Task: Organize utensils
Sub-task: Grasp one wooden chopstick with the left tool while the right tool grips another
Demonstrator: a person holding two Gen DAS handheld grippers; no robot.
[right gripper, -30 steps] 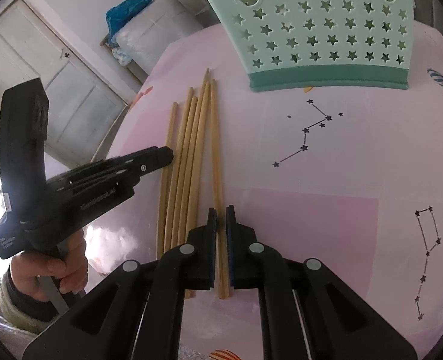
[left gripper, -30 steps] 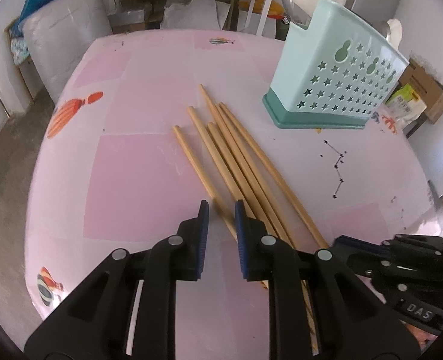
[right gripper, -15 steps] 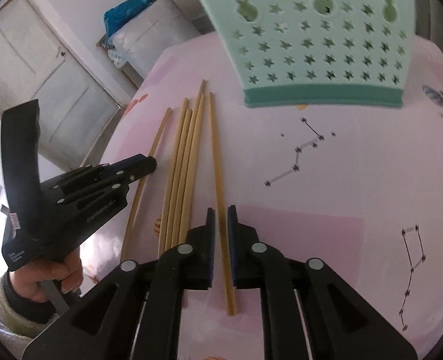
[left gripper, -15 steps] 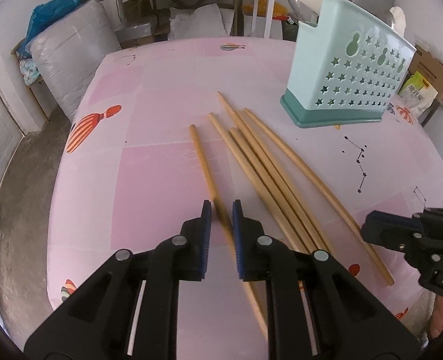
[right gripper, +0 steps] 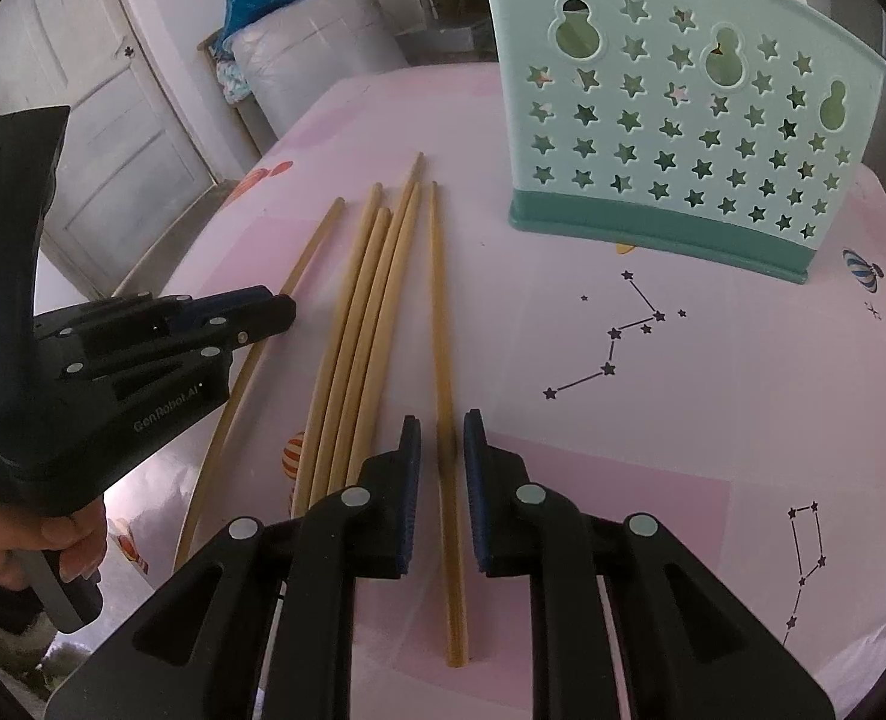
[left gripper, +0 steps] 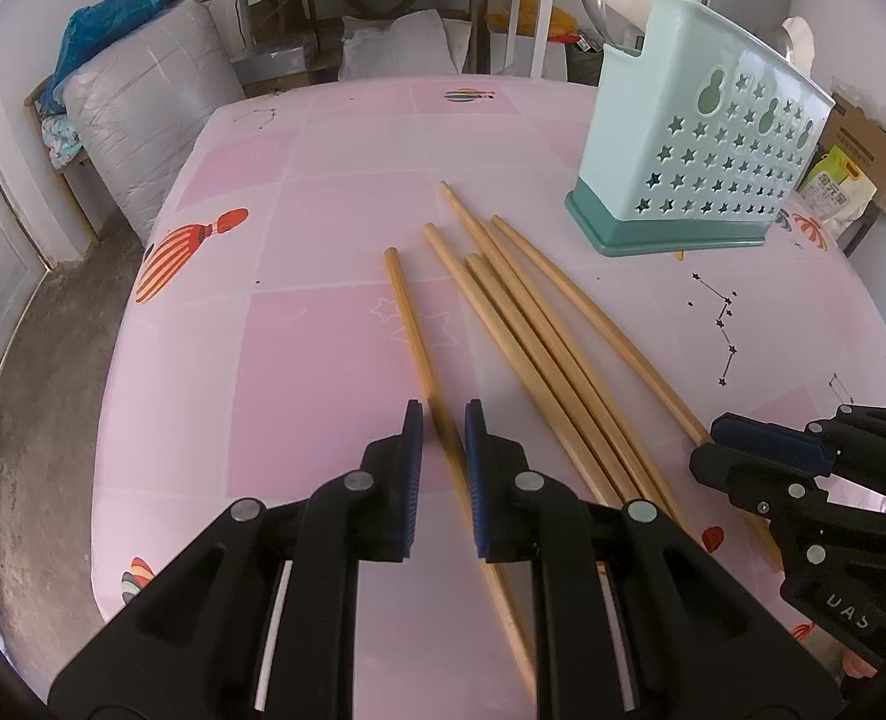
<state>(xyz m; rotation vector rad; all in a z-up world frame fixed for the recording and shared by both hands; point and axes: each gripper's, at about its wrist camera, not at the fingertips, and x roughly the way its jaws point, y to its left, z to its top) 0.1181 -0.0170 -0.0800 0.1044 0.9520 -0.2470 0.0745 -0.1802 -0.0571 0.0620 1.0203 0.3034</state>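
Chopsticks (left gripper: 539, 336) fan mid-frame on pink table (left gripper: 323, 372) | holder (left gripper: 695, 150) upper right, apart | left gripper (left gripper: 443, 420) narrow, astride leftmost stick | right gripper (right gripper: 442, 435) narrow, astride rightmost stick | table edge near left, bare cloth right.

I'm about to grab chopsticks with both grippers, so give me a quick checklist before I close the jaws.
1. left gripper lined up: ok, the leftmost chopstick runs between its jaws.
2. right gripper lined up: ok, the rightmost chopstick runs between its jaws.
3. Grip made: not ok, gaps show beside both sticks.
4. Chosen sticks clear of the four middle chopsticks at the jaws: ok.
5. utensil holder upright: ok.
6. Room inside the holder: cannot tell, interior hidden.
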